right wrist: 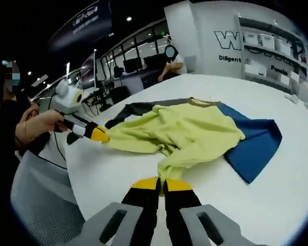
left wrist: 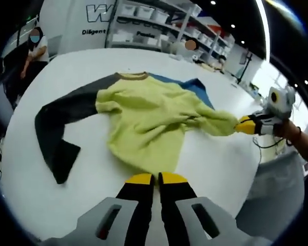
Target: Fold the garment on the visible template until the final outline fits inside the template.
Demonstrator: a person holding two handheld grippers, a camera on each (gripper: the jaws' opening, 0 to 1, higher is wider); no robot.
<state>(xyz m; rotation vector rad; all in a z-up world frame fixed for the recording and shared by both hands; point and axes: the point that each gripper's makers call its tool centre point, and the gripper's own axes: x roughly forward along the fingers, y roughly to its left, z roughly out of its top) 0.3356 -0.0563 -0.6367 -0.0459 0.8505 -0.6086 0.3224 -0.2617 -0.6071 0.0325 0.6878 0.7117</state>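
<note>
A sweater lies spread on the white table (left wrist: 215, 169): yellow-green body (left wrist: 143, 123), dark grey sleeve (left wrist: 56, 128) flung out left, blue sleeve (left wrist: 197, 87) at the far right. My left gripper (left wrist: 156, 178) is shut on the yellow hem at the near edge. The right gripper (left wrist: 246, 124) comes in from the right, shut on a stretched corner of yellow cloth. In the right gripper view my right gripper (right wrist: 161, 183) pinches the yellow cloth (right wrist: 190, 130), the blue sleeve (right wrist: 254, 143) lies to the right, and the left gripper (right wrist: 97, 134) holds the other corner.
The table edge (right wrist: 77, 169) runs close by a grey mesh chair (right wrist: 41, 200). A person's hand (right wrist: 38, 123) holds the left gripper. People (left wrist: 35, 48) sit beyond the far side, with shelves (left wrist: 154, 25) of boxes behind.
</note>
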